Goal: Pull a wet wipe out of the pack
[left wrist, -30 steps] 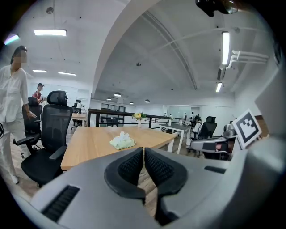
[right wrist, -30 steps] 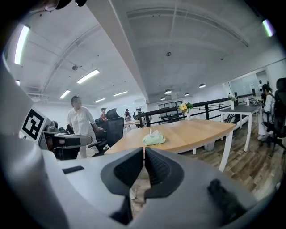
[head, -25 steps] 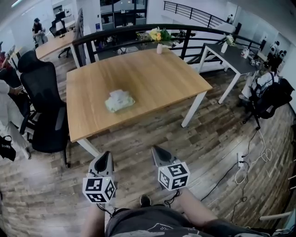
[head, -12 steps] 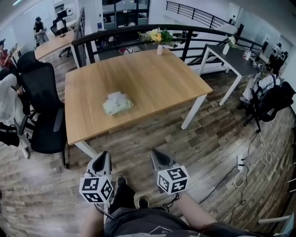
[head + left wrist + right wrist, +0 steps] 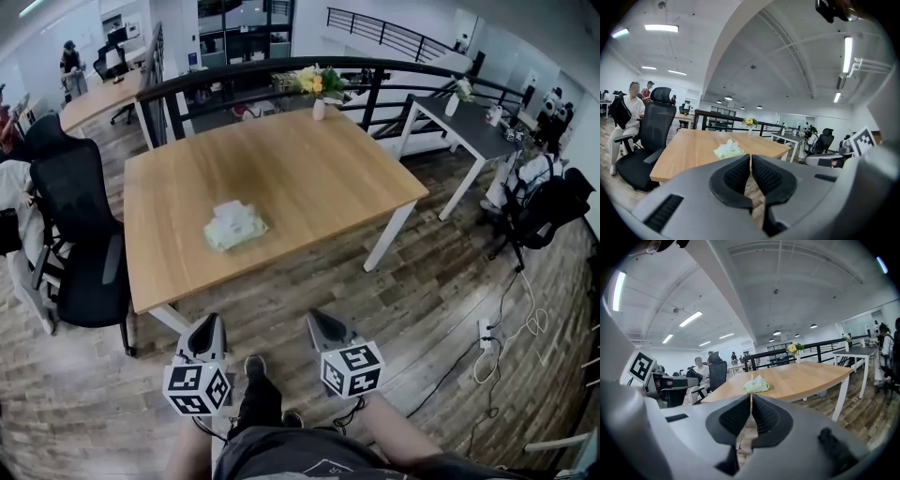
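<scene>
Wipe pack [image 5: 234,226] lies on worktop [image 5: 309,159] nr its front-left part, wipe [image 5: 730,142] poking up, while L gripper [image 5: 210,326] & R gripper [image 5: 317,321] hang short of worktop's front edge, fingers closed tight, empty, prob. because approach isn't finished.

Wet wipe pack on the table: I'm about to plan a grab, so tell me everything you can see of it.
The wet wipe pack is a soft, pale green pouch with a crumpled look. It lies flat on the wooden table, toward the near left part of the top and clear of the edges. A white wipe stands up ruffled from its top opening. Nothing but the tabletop touches it.
</scene>
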The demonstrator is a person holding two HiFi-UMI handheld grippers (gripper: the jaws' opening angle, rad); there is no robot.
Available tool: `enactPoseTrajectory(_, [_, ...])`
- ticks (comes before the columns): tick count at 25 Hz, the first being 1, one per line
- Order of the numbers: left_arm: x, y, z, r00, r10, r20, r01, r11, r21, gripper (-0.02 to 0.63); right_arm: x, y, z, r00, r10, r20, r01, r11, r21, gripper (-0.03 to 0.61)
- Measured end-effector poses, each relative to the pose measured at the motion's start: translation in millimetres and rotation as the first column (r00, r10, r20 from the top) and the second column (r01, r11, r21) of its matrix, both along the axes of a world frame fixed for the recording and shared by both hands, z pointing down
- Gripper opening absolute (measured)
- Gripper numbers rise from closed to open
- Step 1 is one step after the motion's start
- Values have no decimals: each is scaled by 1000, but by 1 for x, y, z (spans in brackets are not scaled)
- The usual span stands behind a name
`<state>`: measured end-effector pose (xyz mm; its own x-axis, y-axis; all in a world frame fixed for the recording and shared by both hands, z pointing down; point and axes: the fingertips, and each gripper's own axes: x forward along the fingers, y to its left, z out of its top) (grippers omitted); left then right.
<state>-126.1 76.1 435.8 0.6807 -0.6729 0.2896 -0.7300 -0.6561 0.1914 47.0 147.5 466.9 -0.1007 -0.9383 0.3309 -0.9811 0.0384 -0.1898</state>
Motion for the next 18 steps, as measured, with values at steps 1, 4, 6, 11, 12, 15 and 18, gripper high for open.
enactPoseTrajectory(1, [1,-5,2,1000,3,-1,-3,1000,-4,25,1,-6,1,1000,1,-1,-1,1000,-3,28])
enactPoseTrajectory(4, [4,-23,9,1000,8,-8,-8,1000,-24,25,-1,-23,5,1000,-11,-9,11,1000,-15,28])
enactPoseTrajectory(6, [6,-36,13,1000,7,-14,-8,999,-35,25,-1,-36,8,1000,-21,-17,21,1000,-21,28])
enactPoseTrajectory(11, [14,-78,18,1000,18,-11,-18,999,-40,23,6,-78,10,1000,-12,-20,12,1000,-20,28])
enactPoseTrajectory(12, [17,-88,19,1000,21,-10,-21,999,-42,23,8,-87,10,1000,-9,-21,9,1000,-21,28])
enactPoseTrajectory(15, [28,-117,19,999,33,-13,-33,998,-44,25,19,-113,8,1000,6,-21,-7,1000,-25,28])
enactPoseTrajectory(18, [39,-143,20,999,49,-15,-50,997,-50,25,30,-139,6,999,24,-27,-25,999,-29,28])
